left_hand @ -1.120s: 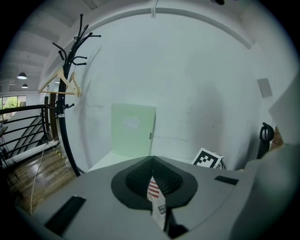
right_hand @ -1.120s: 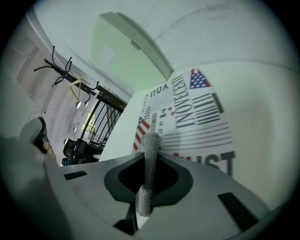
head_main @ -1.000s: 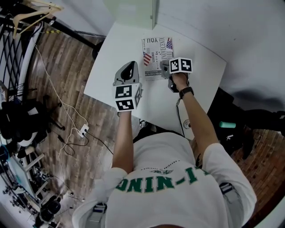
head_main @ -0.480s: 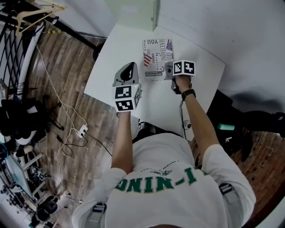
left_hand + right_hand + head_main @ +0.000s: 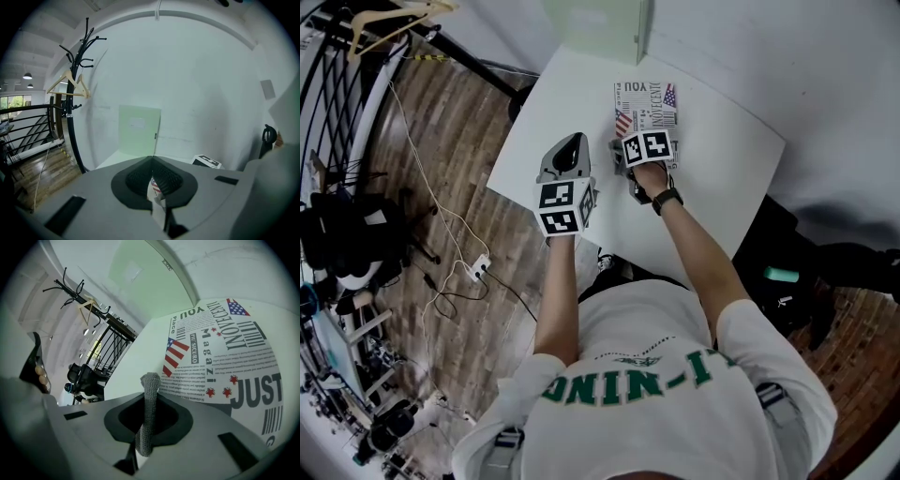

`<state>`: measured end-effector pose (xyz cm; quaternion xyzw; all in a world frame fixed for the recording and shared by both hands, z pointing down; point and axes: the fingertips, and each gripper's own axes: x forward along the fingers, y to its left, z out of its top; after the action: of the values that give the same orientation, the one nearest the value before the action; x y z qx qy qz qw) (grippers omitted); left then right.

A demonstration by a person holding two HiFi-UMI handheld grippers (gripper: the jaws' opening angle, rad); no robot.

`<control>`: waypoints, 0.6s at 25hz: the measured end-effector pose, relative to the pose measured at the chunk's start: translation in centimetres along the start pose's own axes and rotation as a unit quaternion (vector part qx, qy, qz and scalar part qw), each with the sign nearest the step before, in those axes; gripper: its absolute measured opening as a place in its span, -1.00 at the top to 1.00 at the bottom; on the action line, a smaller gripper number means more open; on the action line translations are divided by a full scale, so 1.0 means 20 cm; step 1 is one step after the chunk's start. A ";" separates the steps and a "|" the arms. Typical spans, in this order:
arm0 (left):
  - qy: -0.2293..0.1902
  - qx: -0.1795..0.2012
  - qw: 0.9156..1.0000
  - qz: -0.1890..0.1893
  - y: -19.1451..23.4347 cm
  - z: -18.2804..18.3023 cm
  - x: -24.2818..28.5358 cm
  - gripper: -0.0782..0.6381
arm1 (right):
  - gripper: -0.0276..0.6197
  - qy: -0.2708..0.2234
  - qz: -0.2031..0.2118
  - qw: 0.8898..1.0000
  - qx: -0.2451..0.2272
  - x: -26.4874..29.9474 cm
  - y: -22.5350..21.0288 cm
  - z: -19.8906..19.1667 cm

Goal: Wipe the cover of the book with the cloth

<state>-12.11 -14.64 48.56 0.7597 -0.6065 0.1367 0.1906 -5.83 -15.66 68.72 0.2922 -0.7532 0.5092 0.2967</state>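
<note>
Though hidden overhead, cloth (image 5: 148,423) in tongs (image 5: 150,392)

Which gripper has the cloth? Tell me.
The right gripper: its jaws are shut on the grey cloth by the book, while the left gripper is shut on nothing.

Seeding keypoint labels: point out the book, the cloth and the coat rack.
book (image 5: 225,352), right gripper view, middle of printed cover.
cloth (image 5: 147,416), right gripper view, middle of grey strip.
coat rack (image 5: 69,117), left gripper view, black pole.
</note>
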 end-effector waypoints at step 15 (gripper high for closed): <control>-0.007 0.011 0.999 -0.047 -0.20 0.04 0.10 0.75 | 0.82 -0.085 -0.070 0.989 0.102 -0.51 -0.61 -0.03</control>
<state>-7.81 -16.05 48.18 0.7902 -0.5702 0.1291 0.1836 9.91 -17.44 68.54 0.4149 -0.6976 0.5347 0.2352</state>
